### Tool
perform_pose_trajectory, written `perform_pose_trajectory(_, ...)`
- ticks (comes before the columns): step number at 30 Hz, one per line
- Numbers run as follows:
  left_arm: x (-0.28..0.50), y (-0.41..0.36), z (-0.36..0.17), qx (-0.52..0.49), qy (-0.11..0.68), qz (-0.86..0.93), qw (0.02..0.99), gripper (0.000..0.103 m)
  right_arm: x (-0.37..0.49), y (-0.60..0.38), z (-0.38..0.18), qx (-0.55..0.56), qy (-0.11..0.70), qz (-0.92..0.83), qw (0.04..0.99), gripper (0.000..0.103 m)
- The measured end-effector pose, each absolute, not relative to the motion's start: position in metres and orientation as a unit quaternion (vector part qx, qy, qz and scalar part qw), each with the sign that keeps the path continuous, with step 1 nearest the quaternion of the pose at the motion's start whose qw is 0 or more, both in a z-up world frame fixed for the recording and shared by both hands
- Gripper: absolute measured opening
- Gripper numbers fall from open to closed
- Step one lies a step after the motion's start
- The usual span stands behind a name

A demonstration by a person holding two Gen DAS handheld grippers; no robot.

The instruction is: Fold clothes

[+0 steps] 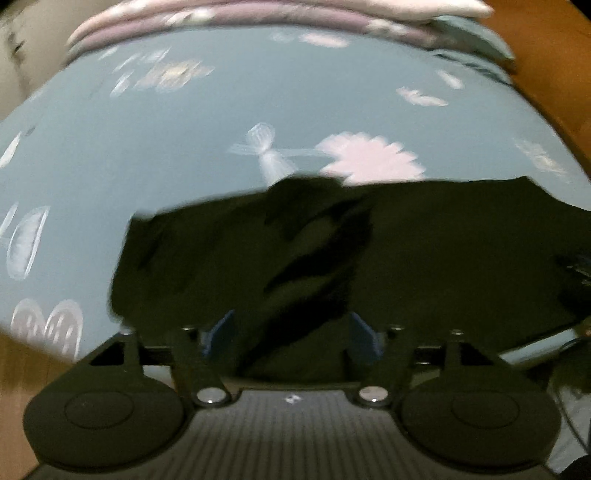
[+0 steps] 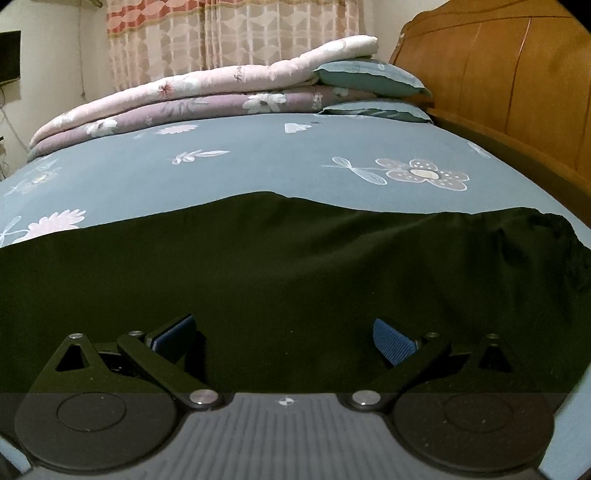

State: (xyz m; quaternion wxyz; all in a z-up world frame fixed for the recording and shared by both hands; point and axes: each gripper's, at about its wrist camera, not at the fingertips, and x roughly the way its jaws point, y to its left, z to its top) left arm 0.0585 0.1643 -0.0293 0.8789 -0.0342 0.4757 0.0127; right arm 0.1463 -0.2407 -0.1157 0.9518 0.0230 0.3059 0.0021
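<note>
A black garment [image 2: 295, 266] of soft, matte cloth lies spread on the bed [image 2: 258, 162], which is covered by a blue-grey sheet with printed pale flowers and leaves. In the right wrist view the cloth is mostly smooth, with a low hump along its far edge and small wrinkles at the right. The right tool [image 2: 284, 338] is just above it, its two blue ribbed pads [image 2: 393, 341] wide apart and holding nothing. The left wrist view is blurred; there the garment [image 1: 424, 251] seems bunched into dark folds, and the left tool [image 1: 291, 334] also stands apart. Its lower edge is hidden behind the tool bodies. Behind are folded quilts [image 2: 192, 92], two pillows [image 2: 369, 75], a wooden headboard [image 2: 509, 74] and a curtain [image 2: 236, 33].
</note>
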Motion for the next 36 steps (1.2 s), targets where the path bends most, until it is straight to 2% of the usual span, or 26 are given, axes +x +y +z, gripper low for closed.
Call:
perform_pose_trajectory(8, 0.108, 0.117, -0.050, 0.006, 0.451, -0.068, 0.890, 0.072, 0.126, -0.236, -0.106, 0.043, 0.266, 0.066, 0.961, 0.103)
perform_pose_trajectory(15, 0.123, 0.121, -0.076, 0.058, 0.439, -0.054, 0.895, 0.072, 0.111, -0.226, -0.105, 0.012, 0.252, 0.054, 0.966, 0.103)
perform_pose_trajectory(20, 0.122, 0.137, -0.088, 0.078, 0.440, -0.037, 0.894, 0.072, 0.105, -0.220, -0.111, -0.006, 0.273, 0.042, 0.961, 0.103)
perform_pose_trajectory(36, 0.099, 0.247, -0.091, -0.063, 0.422, -0.032, 0.904, 0.074, 0.100, -0.210, -0.124, -0.026, 0.309, 0.018, 0.951, 0.103)
